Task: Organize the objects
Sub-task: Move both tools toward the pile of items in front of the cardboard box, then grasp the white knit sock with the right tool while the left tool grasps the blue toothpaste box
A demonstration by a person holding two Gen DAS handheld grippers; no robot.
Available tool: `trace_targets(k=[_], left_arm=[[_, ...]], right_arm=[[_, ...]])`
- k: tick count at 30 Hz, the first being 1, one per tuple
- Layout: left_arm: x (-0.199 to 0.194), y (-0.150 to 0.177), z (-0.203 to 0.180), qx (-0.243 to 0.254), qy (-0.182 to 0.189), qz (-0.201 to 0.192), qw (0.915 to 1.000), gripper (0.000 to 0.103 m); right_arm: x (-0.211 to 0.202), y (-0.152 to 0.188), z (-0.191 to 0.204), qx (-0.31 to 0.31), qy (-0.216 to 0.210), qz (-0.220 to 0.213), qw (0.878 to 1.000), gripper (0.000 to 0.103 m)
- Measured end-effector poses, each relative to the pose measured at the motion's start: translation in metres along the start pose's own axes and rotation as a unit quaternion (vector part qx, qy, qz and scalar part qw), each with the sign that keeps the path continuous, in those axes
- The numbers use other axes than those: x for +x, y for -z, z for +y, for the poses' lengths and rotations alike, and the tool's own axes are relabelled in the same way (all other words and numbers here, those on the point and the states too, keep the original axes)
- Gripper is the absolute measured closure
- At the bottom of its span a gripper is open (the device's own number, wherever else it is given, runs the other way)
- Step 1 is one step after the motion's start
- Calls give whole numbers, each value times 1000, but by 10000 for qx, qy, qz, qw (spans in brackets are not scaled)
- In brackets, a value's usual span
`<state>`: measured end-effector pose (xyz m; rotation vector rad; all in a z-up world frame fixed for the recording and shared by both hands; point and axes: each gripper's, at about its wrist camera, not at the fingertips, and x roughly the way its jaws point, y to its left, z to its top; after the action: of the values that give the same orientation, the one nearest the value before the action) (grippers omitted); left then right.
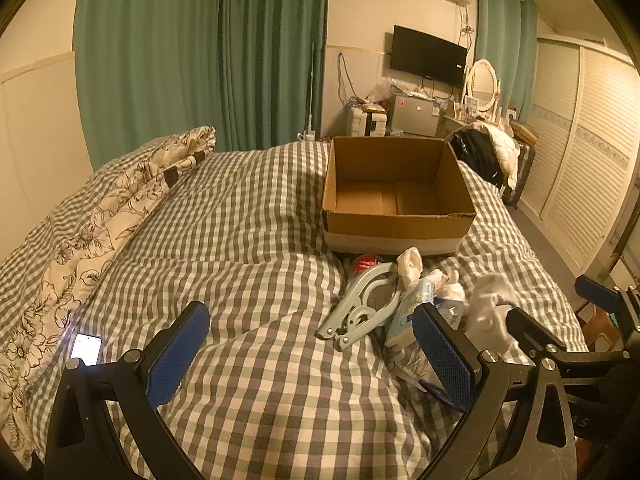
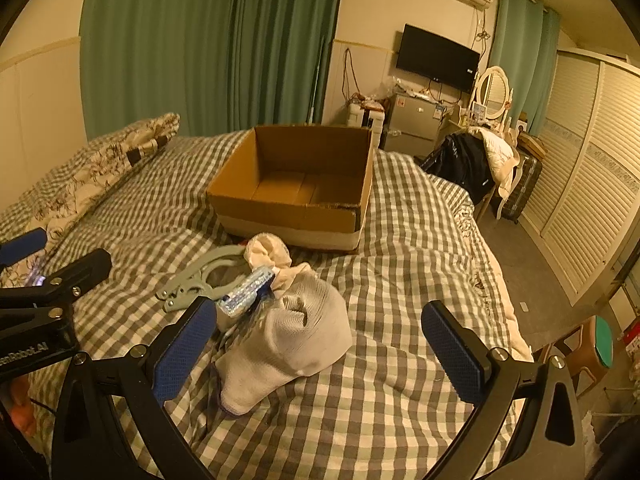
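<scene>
An open, empty cardboard box (image 1: pixel 398 196) stands on the checked bed; it also shows in the right wrist view (image 2: pixel 296 196). In front of it lies a small pile: a grey plastic clamp (image 1: pixel 362 308) (image 2: pixel 200 276), a cream cloth (image 1: pixel 410 266) (image 2: pixel 266 254), a blue-and-white packet (image 1: pixel 412 308) (image 2: pixel 246 292), a white knit glove (image 1: pixel 490 312) (image 2: pixel 292 332) and something red (image 1: pixel 364 263). My left gripper (image 1: pixel 308 356) is open and empty, left of the pile. My right gripper (image 2: pixel 320 352) is open, its jaws on either side of the glove without touching it.
A lit phone (image 1: pixel 86 349) lies on the bed by the left gripper. A floral pillow (image 1: pixel 120 200) lies along the left. The bed's right edge drops to the floor (image 2: pixel 532 264) beside louvred wardrobe doors (image 2: pixel 592 184). A chair with clothes (image 2: pixel 476 164) stands beyond.
</scene>
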<state>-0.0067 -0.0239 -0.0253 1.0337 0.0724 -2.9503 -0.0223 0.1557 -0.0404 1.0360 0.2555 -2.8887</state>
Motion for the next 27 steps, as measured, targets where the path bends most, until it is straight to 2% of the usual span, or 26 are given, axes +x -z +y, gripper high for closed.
trace_targets(k=[7, 10, 13, 17, 21, 27], left_arm=[[19, 5, 8, -60, -83, 205, 9997, 0], [28, 7, 10, -75, -125, 313, 9994, 0], [36, 10, 11, -79, -152, 421, 9990, 0], [42, 12, 6, -55, -161, 520, 9985, 0], [41, 12, -6, 72, -101, 514, 9986, 0], [44, 10, -37, 361, 114, 562, 9977, 0]], right_arm=[[41, 4, 10, -146, -40, 428, 9990, 2], [62, 7, 12, -149, -106, 671, 9976, 7], [79, 12, 16, -183, -204, 894, 9956, 18], [81, 15, 14, -264, -89, 829, 9962, 38], [72, 16, 3, -167, -210, 725, 9970, 49], [38, 9, -22, 92, -397, 344, 9986, 55]])
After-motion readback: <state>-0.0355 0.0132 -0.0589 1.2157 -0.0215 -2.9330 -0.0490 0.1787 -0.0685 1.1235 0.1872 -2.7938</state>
